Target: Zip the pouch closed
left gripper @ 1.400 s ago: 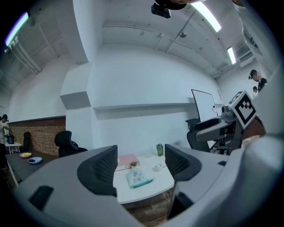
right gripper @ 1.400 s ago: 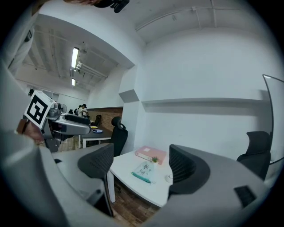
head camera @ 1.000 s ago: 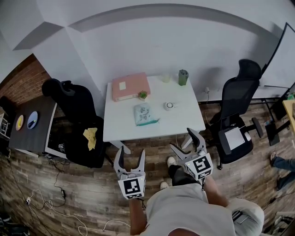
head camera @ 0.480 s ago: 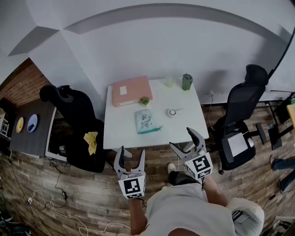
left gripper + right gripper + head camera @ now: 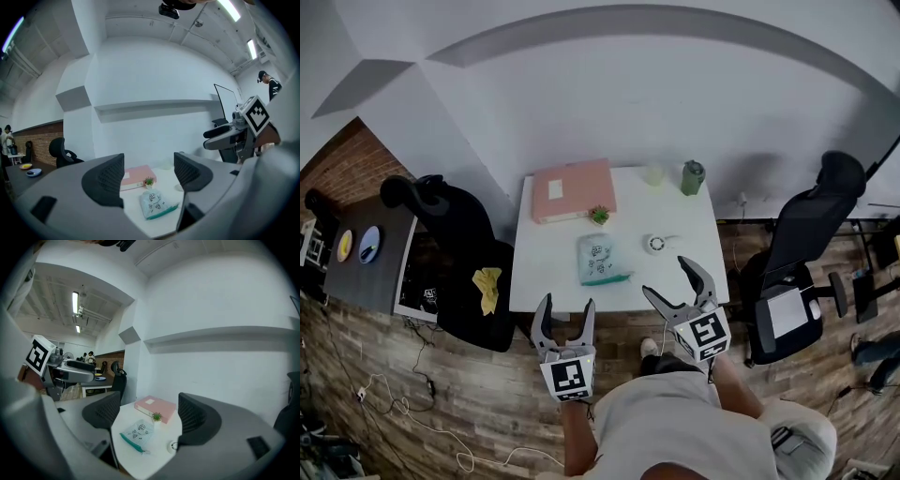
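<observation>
A pale blue patterned pouch (image 5: 597,259) with a teal zip edge lies flat near the front middle of the white table (image 5: 544,272). It also shows as the pouch (image 5: 155,205) between the left jaws and as the pouch (image 5: 136,432) in the right gripper view. My left gripper (image 5: 563,317) hangs open in front of the table's near edge, left of the pouch. My right gripper (image 5: 679,282) is open too, near the table's front right corner. Both are empty and well short of the pouch.
A pink binder (image 5: 573,188), a small potted plant (image 5: 599,215), a green tumbler (image 5: 692,176), a pale cup (image 5: 653,174) and a round white object (image 5: 655,244) sit on the table. Black office chairs (image 5: 455,244) (image 5: 802,246) flank it. Wooden floor with cables (image 5: 412,422) lies around.
The table and pouch have shifted slightly right and nearer in the head view. Both grippers stay open at about the same place in the frame.
</observation>
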Available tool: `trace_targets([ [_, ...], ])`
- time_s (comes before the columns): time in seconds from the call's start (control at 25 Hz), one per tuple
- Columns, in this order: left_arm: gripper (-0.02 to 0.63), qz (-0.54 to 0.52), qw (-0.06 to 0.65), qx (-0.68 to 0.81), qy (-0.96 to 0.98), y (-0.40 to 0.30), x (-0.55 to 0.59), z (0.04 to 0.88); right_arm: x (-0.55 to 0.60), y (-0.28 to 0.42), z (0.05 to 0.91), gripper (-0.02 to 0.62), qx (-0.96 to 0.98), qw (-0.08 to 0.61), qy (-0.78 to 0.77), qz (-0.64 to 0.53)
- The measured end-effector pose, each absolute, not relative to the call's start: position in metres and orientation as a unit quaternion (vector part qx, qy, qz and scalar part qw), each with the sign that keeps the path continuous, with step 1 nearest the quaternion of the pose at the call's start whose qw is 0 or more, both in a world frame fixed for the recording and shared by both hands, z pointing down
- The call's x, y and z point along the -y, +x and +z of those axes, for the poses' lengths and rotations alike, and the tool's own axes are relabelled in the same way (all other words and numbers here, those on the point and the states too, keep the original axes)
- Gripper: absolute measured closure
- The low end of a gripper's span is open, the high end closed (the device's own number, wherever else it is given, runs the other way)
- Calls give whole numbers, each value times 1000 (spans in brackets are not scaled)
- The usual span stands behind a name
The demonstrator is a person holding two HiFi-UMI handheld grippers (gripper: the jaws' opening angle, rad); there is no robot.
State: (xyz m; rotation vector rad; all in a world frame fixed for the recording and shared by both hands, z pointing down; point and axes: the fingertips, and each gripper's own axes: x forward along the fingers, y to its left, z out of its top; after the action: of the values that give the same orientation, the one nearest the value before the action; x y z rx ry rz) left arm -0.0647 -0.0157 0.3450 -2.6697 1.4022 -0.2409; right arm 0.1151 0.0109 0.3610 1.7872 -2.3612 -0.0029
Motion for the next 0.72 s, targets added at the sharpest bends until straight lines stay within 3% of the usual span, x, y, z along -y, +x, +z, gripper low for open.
trace_targets([
  [0.72,276,-103,44,-502,-858,-13,79,356,75,159,380,219,825,81,559,23],
])
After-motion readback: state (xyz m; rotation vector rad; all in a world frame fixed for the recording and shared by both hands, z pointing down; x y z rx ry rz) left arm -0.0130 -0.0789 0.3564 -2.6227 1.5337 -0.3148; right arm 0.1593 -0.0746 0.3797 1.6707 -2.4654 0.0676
